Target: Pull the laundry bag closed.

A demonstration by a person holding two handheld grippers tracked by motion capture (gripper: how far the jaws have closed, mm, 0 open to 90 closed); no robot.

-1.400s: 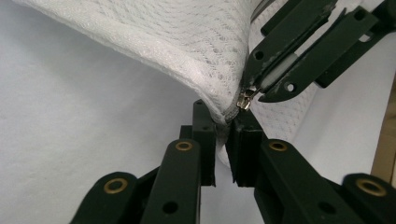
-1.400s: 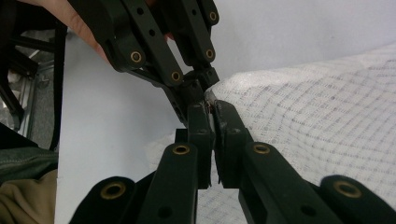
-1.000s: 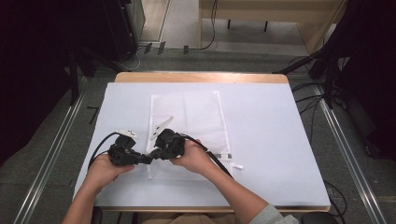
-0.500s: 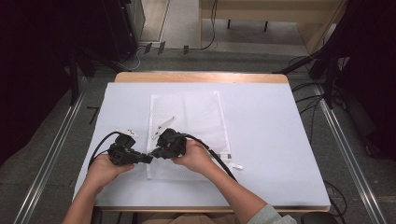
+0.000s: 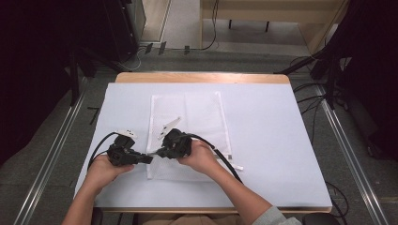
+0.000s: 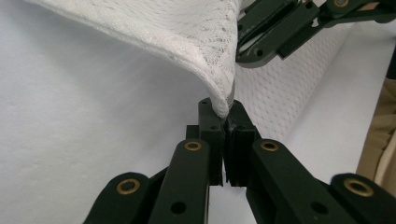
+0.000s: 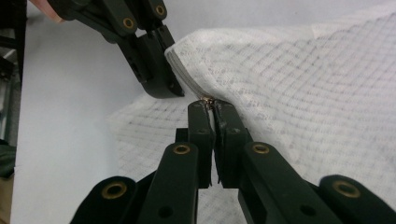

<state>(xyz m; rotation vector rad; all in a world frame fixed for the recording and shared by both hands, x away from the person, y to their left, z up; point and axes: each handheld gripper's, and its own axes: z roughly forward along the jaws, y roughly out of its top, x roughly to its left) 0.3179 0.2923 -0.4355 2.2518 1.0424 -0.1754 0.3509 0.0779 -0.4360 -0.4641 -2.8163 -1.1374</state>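
The left claw is clenched on the edge of the mesh bag, lifting it off the worktop. Beside it, the right claw pinches something small at the same edge.

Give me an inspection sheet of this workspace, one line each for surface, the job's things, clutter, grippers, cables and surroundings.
Surface: table under a white cover, wooden edge at the far side.
Job's things: white mesh bag lying flat, its near-left corner lifted off the cover.
Clutter: nothing seen.
Grippers: left gripper shut on the bag's corner; right gripper shut on a small metal piece at the bag's edge, close beside the left one.
Cables: black cable trails from the right gripper over the bag; another loops from the left gripper.
Surroundings: grey floor, metal rails on both sides, dark equipment and floor cables beyond the table.
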